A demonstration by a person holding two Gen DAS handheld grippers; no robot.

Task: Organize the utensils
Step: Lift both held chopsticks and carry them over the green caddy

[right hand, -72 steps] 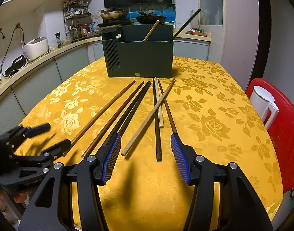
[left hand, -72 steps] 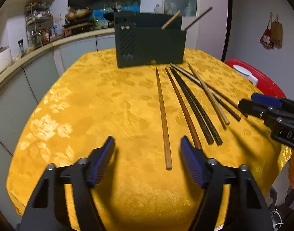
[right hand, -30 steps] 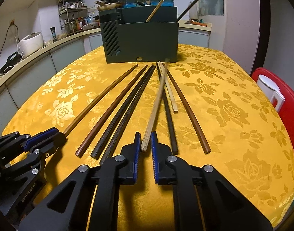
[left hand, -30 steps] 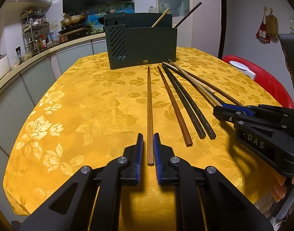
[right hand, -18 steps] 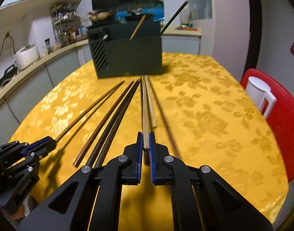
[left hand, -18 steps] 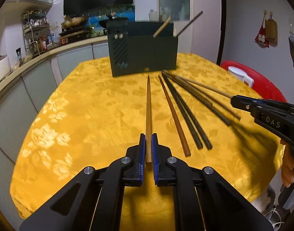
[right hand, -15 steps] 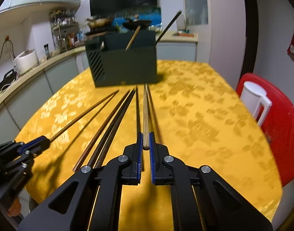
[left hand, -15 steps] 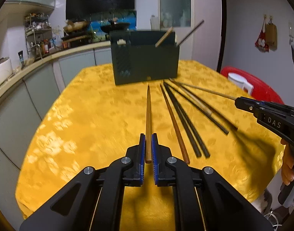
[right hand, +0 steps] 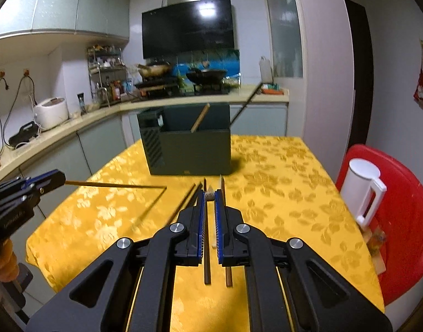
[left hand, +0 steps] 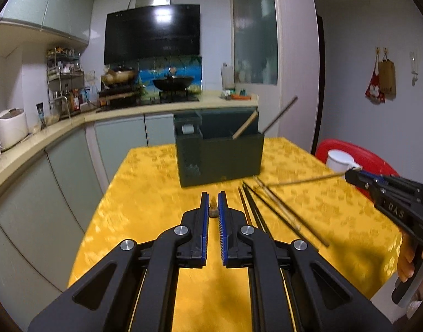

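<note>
Left gripper [left hand: 213, 203]: blue-padded jaws clamped on the butt end of a brown wooden chopstick [left hand: 213, 207], seen end-on in the left wrist view; in the right wrist view the same chopstick runs out level from the gripper, clear of the cloth, its tip over the table's left half with a shadow on the cloth beneath it. Right gripper [right hand: 210, 202]: jaws likewise clamped on the butt of a pale wooden chopstick [right hand: 210, 192]; in the left wrist view that stick projects from the gripper over the table's right side, held off the surface. A person's fingers [left hand: 405, 260] wrap the right gripper's handle at the right edge of the left wrist view. The table [right hand: 280, 193] carries a yellow floral tablecloth. Loose chopsticks [left hand: 272, 207] lie on the cloth in the middle of the table, roughly parallel, pointing toward the far edge; several are dark, one or two paler, and motion blur keeps me from an exact count. Beyond their tips, near the table's far edge, stands a dark green utensil holder [right hand: 192, 146], upright, with a vented left end; one tan chopstick [right hand: 200, 117] and one dark chopstick [right hand: 246, 102] lean out of it toward the right. Off the table's right edge: a red chair [right hand: 399, 207] with a white pitcher [right hand: 362, 191] on it. Farthest back, a kitchen counter [right hand: 183, 101] with woks on a stove.
</note>
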